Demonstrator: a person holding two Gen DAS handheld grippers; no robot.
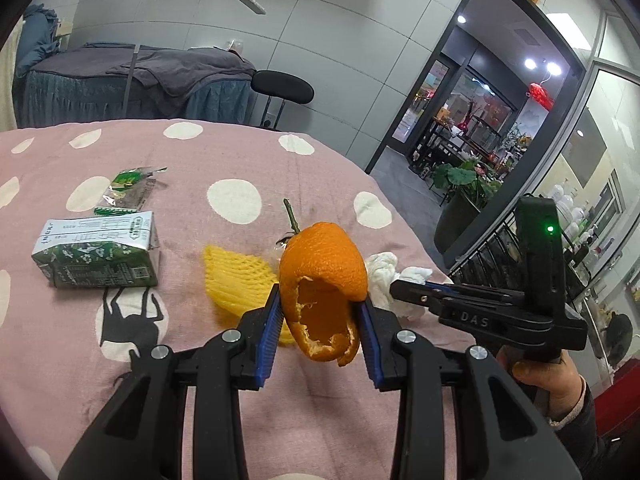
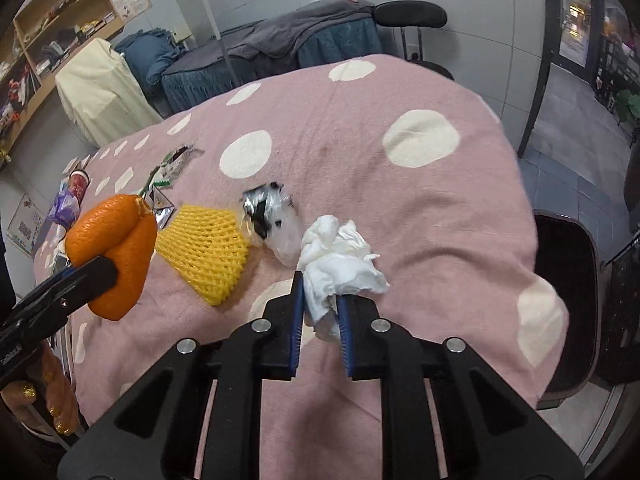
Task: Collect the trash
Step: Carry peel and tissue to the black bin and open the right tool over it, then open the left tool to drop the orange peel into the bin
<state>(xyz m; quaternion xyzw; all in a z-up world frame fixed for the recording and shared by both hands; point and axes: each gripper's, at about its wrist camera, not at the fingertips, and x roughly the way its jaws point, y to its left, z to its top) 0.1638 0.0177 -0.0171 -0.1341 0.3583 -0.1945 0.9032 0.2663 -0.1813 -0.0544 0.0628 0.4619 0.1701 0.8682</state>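
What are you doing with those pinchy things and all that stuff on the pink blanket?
A person is tidying rubbish off the spotted blanket with two hand-held tools. The left tool grips an orange peel. The right tool pinches a crumpled white tissue. A yellow foam net, a milk carton and wrappers lie waiting.

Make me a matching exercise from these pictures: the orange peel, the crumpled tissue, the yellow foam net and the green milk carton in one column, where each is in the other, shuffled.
Things:
1. orange peel
2. crumpled tissue
3. yellow foam net
4. green milk carton

Places:
A. lying on the pink blanket, next to a clear wrapper
B. gripped by the left gripper
C. lying on the blanket, beside a green snack wrapper
D. gripped by the right gripper

Pairs: 1-B, 2-D, 3-A, 4-C
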